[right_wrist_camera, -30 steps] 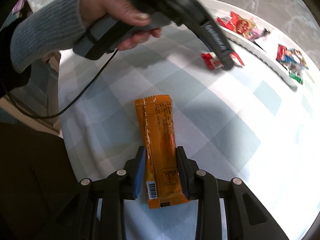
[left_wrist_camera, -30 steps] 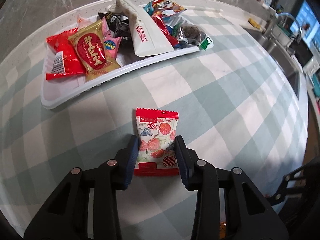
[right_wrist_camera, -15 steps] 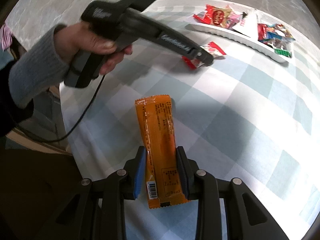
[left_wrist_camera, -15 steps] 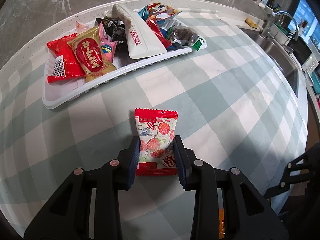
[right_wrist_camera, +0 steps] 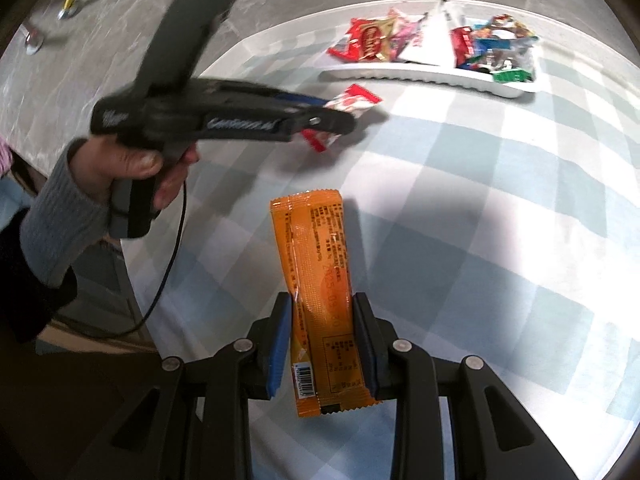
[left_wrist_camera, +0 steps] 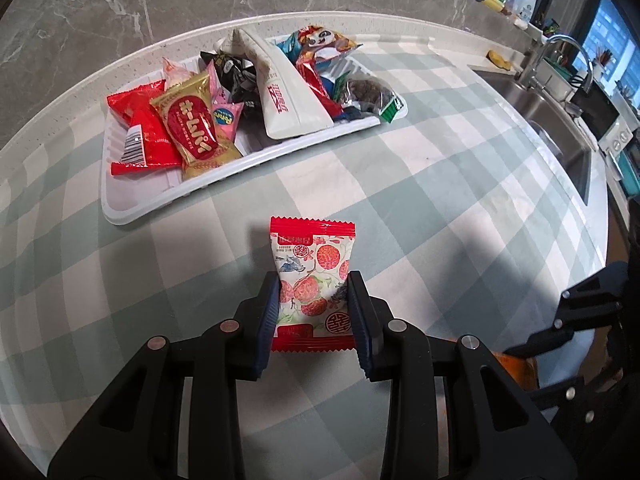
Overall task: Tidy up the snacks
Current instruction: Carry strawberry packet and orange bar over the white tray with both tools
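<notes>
My left gripper (left_wrist_camera: 314,312) is shut on a red-and-white lychee candy packet (left_wrist_camera: 310,276), holding it above the checked tablecloth. The same packet (right_wrist_camera: 350,106) shows in the right wrist view, pinched at the tip of the left gripper (right_wrist_camera: 340,120), which a hand in a grey sleeve (right_wrist_camera: 132,172) carries. My right gripper (right_wrist_camera: 322,340) is shut on a long orange snack bar (right_wrist_camera: 320,280), lifted off the cloth. A white tray (left_wrist_camera: 128,216) full of several snack packets stands at the back of the table; it also appears as the tray (right_wrist_camera: 432,78) at the upper right.
A checked green-and-white tablecloth (left_wrist_camera: 460,208) covers the round table. A sink with a tap (left_wrist_camera: 560,92) lies to the right beyond the table. A grey marble floor (left_wrist_camera: 100,12) surrounds it. A black cable (right_wrist_camera: 168,272) hangs from the left gripper's handle.
The left gripper rose slightly with the candy packet and now grips it tighter. The right gripper rolled and shifted with the orange bar, so the tray now sits more level in its view.
</notes>
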Tool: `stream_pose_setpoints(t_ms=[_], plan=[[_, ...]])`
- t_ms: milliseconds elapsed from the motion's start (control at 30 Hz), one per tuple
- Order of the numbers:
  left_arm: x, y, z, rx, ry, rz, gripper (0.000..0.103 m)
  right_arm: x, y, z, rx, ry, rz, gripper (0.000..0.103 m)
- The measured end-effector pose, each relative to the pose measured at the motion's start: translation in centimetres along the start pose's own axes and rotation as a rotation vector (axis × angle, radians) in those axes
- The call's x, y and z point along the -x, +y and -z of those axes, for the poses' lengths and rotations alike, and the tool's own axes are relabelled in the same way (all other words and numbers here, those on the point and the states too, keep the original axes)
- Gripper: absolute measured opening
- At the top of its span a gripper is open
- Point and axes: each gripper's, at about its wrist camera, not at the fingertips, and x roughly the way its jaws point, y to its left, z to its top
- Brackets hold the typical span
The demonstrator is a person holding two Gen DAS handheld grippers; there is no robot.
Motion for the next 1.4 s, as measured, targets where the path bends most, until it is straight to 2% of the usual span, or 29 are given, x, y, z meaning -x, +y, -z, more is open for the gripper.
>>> stream_pose_setpoints(t_ms=[733,1400], plan=[[2.0,2.0,-2.1,0.025,-0.049,-0.002,0.031,4.0,-6.3,-5.5,-0.245,-0.181,-0.054,0.033],[2.2,4.9,-5.5,0.086,-0.088,-0.002,0.031,4.3,-8.5,-11.0,-0.284,-0.250,-0.074,0.033]])
